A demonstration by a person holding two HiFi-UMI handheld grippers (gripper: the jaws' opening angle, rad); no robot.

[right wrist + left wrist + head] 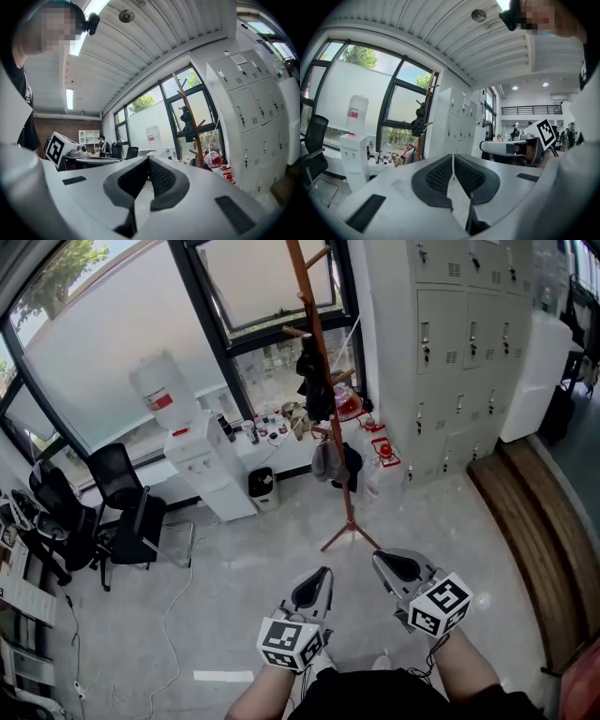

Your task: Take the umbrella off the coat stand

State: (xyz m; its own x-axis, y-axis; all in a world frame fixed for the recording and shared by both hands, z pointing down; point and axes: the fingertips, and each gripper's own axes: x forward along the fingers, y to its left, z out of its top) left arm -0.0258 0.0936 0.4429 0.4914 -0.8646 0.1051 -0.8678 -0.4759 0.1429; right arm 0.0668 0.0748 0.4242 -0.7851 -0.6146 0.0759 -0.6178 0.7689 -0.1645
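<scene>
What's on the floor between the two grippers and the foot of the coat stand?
Nothing: in the head view only bare floor separates the left gripper and right gripper from the coat stand legs.

Coat stand cut short, its load too small to read.
The coat stand runs out through the head view's top edge, so its upper pegs are lost. The dark bundle hanging midway and the grey shape lower down are too small to tell what they are. Small bottles along the window ledge's edge are unreadable specks.
</scene>
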